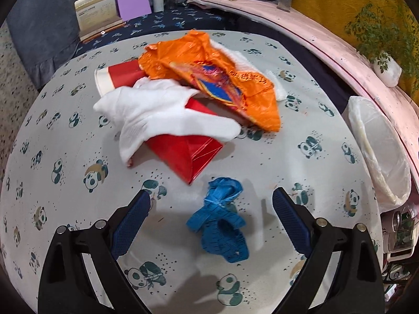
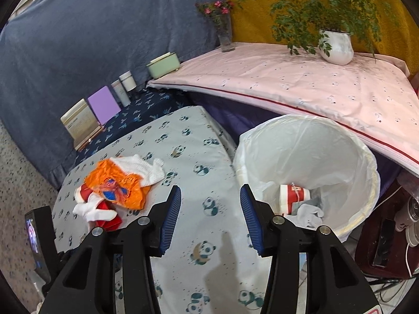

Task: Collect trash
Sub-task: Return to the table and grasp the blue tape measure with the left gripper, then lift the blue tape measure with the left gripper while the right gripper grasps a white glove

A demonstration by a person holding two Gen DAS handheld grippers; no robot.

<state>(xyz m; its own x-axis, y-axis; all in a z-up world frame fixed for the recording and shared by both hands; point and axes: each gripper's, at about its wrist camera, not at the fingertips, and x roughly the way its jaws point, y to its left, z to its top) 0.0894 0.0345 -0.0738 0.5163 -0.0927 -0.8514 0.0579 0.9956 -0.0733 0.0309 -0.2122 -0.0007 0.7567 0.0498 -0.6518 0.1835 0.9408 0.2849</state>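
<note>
Left gripper (image 1: pixel 211 204): we see its 2 jaws standing wide apart above the bench, with nothing pressed between them.
Blue glove (image 1: pixel 221 219): it lies crumpled on the bench (image 1: pixel 65 144) between the left jaws, and we see no pad touching it.
Right gripper (image 2: pixel 210 217): we see its 2 jaws about half open and empty, with only the panda cloth behind the gap.
Red bag (image 1: pixel 193 154): it lies flat on the bench beyond the blue glove, partly under a white glove (image 1: pixel 157 115).
Orange wrapper (image 1: pixel 222 83): it is crumpled at the far side of the pile, touching the red bag and covering part of a second white glove (image 2: pixel 146 168).
Trash bin (image 2: pixel 309 167): it stands just beside the right edge of the bench, lined with a clear bag.
Inside the bin: we see 1 red and white paper cup (image 2: pixel 293 197) on its side and some pale crumpled pieces beside it.
</note>
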